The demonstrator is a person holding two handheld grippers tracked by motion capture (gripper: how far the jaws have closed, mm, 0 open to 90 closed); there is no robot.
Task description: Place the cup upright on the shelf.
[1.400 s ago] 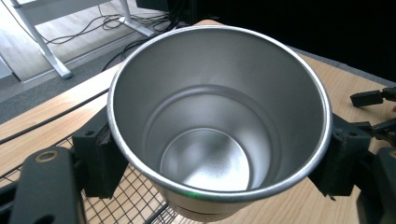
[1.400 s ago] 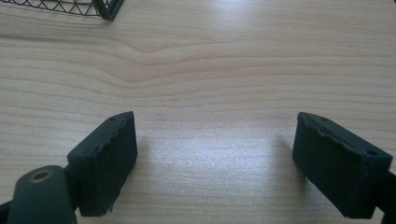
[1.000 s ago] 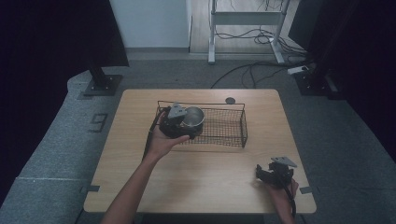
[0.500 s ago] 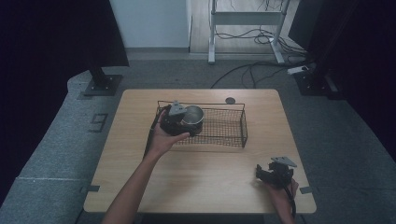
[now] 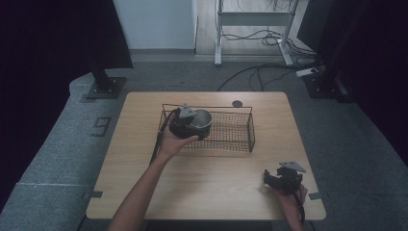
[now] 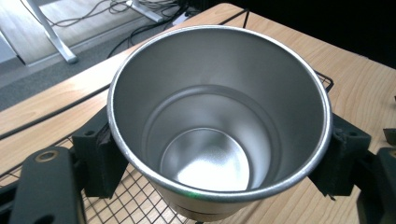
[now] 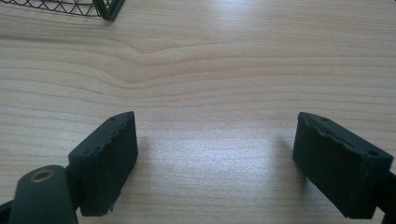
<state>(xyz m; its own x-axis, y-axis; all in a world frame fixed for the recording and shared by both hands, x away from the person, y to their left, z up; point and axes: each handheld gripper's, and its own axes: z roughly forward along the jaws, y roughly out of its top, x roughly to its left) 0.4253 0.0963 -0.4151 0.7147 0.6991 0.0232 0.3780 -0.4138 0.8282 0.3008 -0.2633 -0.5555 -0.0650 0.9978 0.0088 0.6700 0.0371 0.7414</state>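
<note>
Steel cup clamped in the left gripper over the left end of the wire basket.

The left gripper's black pads press on opposite sides of the cup just below its rim, holding it upright with the open mouth up. The person's left forearm reaches from the near edge toward the basket, the hand wrapped around the gripper's body. Whether the cup's base touches the mesh floor cannot be told, since the gripper and cup hide it. At the near right corner of the wooden table, the right gripper lies low over bare wood, its jaws wide apart with nothing between them; the right hand is cut off by the frame's bottom.
</note>
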